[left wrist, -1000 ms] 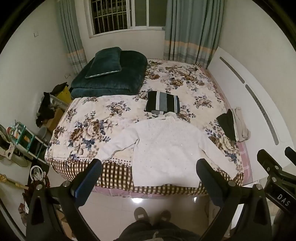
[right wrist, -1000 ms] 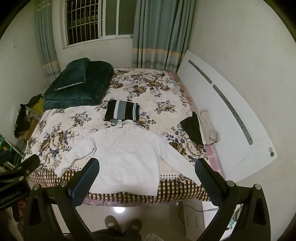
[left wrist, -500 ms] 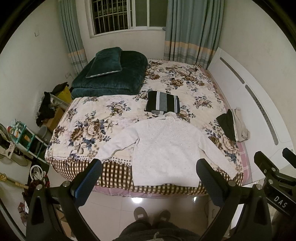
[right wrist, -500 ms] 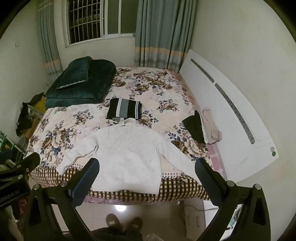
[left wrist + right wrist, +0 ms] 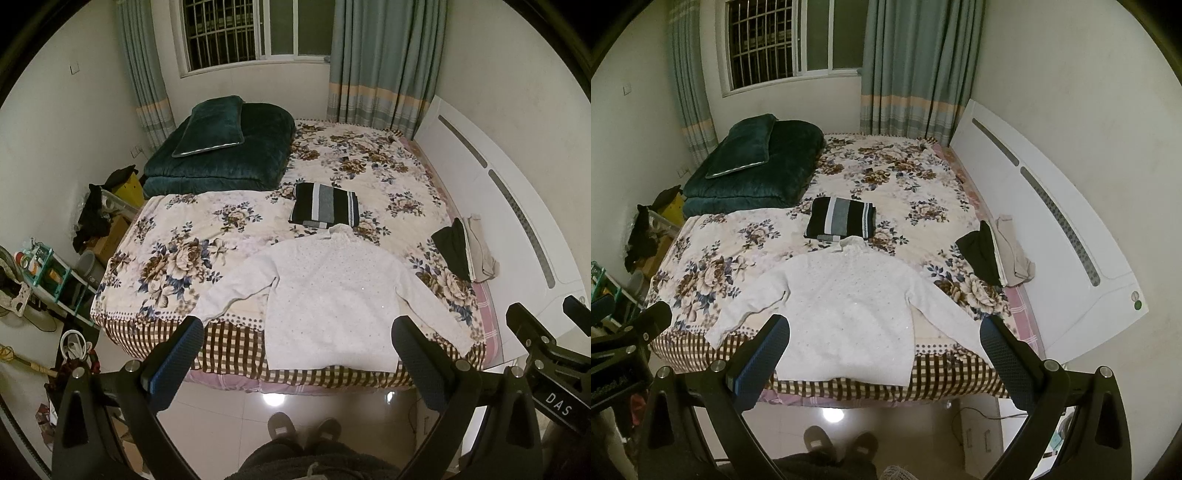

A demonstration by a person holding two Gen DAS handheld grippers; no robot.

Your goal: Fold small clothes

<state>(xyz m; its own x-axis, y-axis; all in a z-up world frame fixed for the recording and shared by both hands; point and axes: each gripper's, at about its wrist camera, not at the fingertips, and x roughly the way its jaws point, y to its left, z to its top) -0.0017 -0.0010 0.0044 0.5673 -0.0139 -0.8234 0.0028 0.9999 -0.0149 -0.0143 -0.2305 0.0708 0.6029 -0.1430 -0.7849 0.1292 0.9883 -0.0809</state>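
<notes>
A white knitted sweater (image 5: 332, 295) lies flat on the bed's near edge with both sleeves spread out; it also shows in the right wrist view (image 5: 846, 310). A folded black and grey striped garment (image 5: 324, 205) lies just behind its collar, also seen from the right (image 5: 841, 218). A black garment (image 5: 453, 251) and a beige one (image 5: 480, 251) lie at the bed's right edge. My left gripper (image 5: 297, 339) is open and empty, held high above the floor in front of the bed. My right gripper (image 5: 884, 338) is open and empty beside it.
The bed (image 5: 229, 236) has a floral cover, a dark green quilt and pillow (image 5: 221, 151) at the back left, and a white headboard (image 5: 491, 177) on the right. Clutter and a shelf (image 5: 44, 273) stand on the floor at left. My feet (image 5: 303, 428) stand on the tiled floor.
Both grippers have drifted slightly, the view shifting a little back and up from the bed. Nothing on the bed has moved.
</notes>
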